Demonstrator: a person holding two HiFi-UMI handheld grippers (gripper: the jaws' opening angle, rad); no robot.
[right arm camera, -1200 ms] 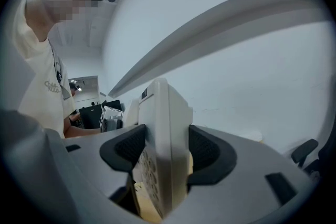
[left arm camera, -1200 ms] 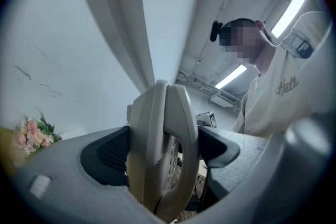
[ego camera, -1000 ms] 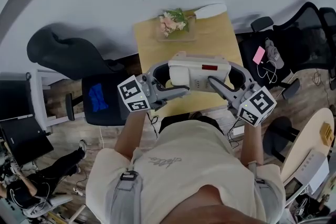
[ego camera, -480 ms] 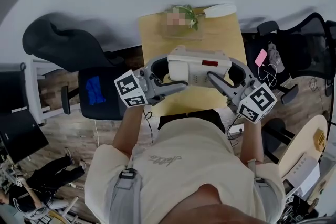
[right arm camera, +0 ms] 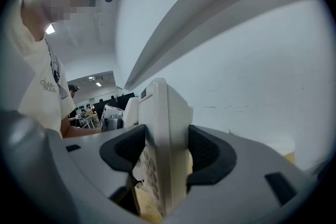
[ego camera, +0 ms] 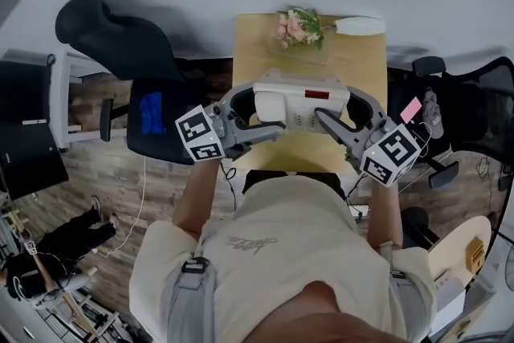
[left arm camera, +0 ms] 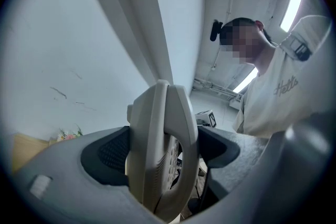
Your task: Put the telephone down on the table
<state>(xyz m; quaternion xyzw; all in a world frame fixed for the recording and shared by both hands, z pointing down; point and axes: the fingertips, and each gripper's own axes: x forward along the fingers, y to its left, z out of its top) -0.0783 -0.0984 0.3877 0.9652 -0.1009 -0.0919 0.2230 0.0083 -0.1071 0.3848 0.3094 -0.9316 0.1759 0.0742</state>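
Note:
A cream desk telephone [ego camera: 301,106] with its handset on the left and a small red display hangs in the air over the near part of a small wooden table [ego camera: 365,60]. My left gripper [ego camera: 259,119] is shut on its handset end, and my right gripper [ego camera: 329,120] is shut on its other end. In the left gripper view the telephone [left arm camera: 160,149] stands edge-on, pinched by the dark pads [left arm camera: 113,152]. The right gripper view shows the telephone [right arm camera: 165,149] clamped the same way, with keys visible on its lower face.
A clear tray with pink flowers [ego camera: 299,28] and a white oblong object [ego camera: 360,25] sit at the table's far edge by the wall. Black office chairs [ego camera: 152,120] flank the table at left and another chair [ego camera: 474,100] at right. The floor is wood.
The view has shifted so that the table now sits farther right and lower in the frame, with the telephone still held level by both grippers above the table's near part.

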